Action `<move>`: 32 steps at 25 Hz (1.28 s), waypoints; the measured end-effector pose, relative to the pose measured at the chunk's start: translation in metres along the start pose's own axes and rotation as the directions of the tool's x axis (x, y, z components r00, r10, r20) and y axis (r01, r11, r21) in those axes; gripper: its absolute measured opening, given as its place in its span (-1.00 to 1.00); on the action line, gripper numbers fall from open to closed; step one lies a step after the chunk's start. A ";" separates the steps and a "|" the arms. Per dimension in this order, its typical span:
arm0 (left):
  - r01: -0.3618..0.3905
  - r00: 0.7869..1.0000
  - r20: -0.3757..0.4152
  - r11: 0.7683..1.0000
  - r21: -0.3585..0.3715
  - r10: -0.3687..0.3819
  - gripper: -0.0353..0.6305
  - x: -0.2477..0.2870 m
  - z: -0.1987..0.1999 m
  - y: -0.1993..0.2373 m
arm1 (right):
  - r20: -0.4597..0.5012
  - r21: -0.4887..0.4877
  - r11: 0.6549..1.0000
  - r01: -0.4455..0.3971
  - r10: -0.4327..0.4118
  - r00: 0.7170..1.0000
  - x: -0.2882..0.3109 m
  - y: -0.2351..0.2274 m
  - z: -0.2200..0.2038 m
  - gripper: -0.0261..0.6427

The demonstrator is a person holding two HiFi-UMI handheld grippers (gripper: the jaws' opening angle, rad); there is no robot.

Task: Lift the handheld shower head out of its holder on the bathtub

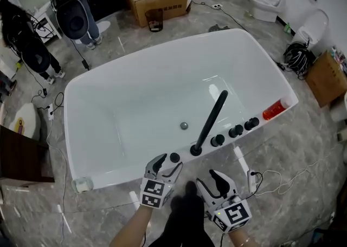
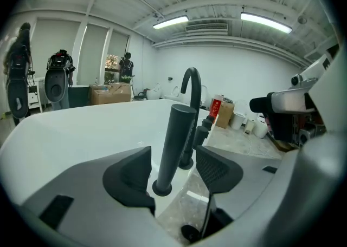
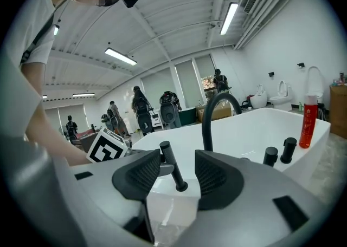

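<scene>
We hold both grippers low in front of us at the near side of the white bathtub (image 1: pixel 141 105), and our arms (image 1: pixel 133 229) come up from the bottom of the head view. The left gripper (image 1: pixel 167 166) points ahead and a bit down. Its tip is right at the tub's near rim, just beside the shower head (image 1: pixel 174 157). The black shower head sits in its holder (image 2: pixel 162 188) on that rim, leaning a little (only its round top shows from above). In the left gripper view it stands in the gap between the two jaws. Those jaws are spread apart and the pads do not press on it. The right gripper (image 1: pixel 207 179) is a little further back from the rim, over the grey stone floor (image 1: pixel 282 186), and it points ahead and slightly down too. Its jaws are also spread wide with nothing pinched. Out in front of them we see the shower head and the left gripper's marker cube (image 3: pixel 105 145). Along the rim past the shower head come the tall bent tap (image 1: pixel 210 121), three round knobs (image 1: pixel 236 131) and a red bottle (image 1: pixel 274 109).
</scene>
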State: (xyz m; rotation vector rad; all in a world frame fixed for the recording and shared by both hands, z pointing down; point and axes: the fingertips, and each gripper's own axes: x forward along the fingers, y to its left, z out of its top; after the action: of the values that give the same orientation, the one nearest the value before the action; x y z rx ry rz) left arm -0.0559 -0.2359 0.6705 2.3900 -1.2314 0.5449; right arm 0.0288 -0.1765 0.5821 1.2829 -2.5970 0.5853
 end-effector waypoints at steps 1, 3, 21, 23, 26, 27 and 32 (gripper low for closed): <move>0.001 1.000 -0.004 1.000 -0.001 -0.001 -0.08 0.005 -0.002 0.001 | -0.004 0.004 1.000 0.001 -0.001 1.000 0.002 -0.002 -0.003 -0.36; 0.001 1.000 -0.010 1.000 0.000 -0.001 -0.09 0.013 -0.004 0.004 | -0.012 0.011 1.000 0.002 -0.002 1.000 0.007 -0.006 -0.008 -0.37; 0.002 0.999 -0.044 0.999 0.033 0.000 -0.35 0.054 -0.018 0.019 | -0.044 0.044 0.999 -0.005 0.007 0.999 0.036 -0.027 -0.025 -0.39; 0.001 0.999 -0.047 0.999 0.037 0.001 -0.40 0.055 -0.017 0.019 | -0.043 0.044 0.999 -0.010 0.012 0.999 0.038 -0.027 -0.022 -0.39; 0.001 0.998 -0.059 0.999 0.047 0.002 -0.41 0.056 -0.014 0.019 | -0.049 0.043 0.999 -0.017 0.019 0.999 0.039 -0.026 -0.019 -0.39; 0.002 0.998 -0.064 0.999 0.051 0.001 -0.41 0.056 -0.014 0.018 | -0.051 0.044 0.999 -0.018 0.020 0.999 0.038 -0.026 -0.019 -0.39; 0.012 0.997 -0.079 0.998 0.063 -0.007 -0.42 0.048 -0.014 0.017 | -0.061 0.035 0.999 -0.029 0.031 0.998 0.035 -0.021 -0.019 -0.39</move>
State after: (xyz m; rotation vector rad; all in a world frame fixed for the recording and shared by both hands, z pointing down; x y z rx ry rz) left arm -0.0464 -0.2698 0.7092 2.4008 -1.1850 0.6778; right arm 0.0240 -0.2053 0.6166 1.2184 -2.5712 0.6655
